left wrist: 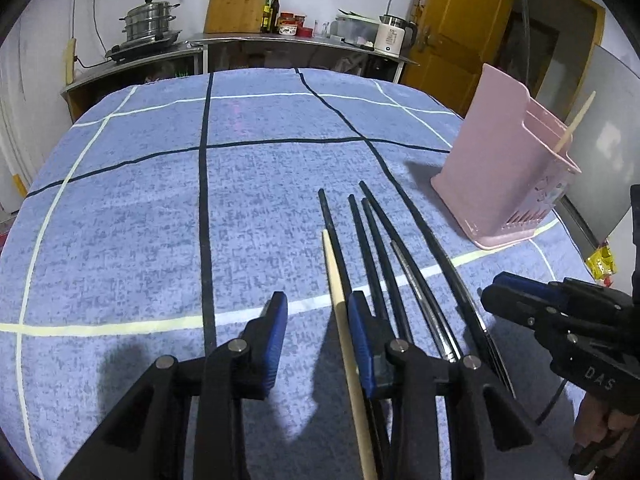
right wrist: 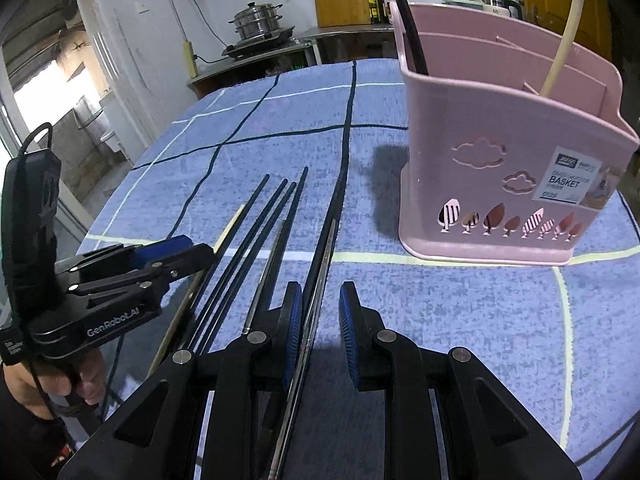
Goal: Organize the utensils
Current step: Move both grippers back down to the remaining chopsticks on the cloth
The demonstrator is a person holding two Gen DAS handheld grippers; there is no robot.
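Chopsticks (right wrist: 256, 232): several left beside pink basket (right wrist: 500, 184); two already inside. Left claw (left wrist: 316, 340), right claw (right wrist: 320, 328): both open, empty.

The left hand-held gripper (left wrist: 318, 334), black with blue ribbed pads (left wrist: 276, 340), is held low and pointed forward, its two fingers spread wide apart with nothing clamped between them. The right hand-held gripper (right wrist: 320, 334), of the same black build with blue pads (right wrist: 349, 340), is likewise held low with its fingers parted and nothing pinched. Each is gripped from below by a bare hand (right wrist: 60, 384), seen only in part.
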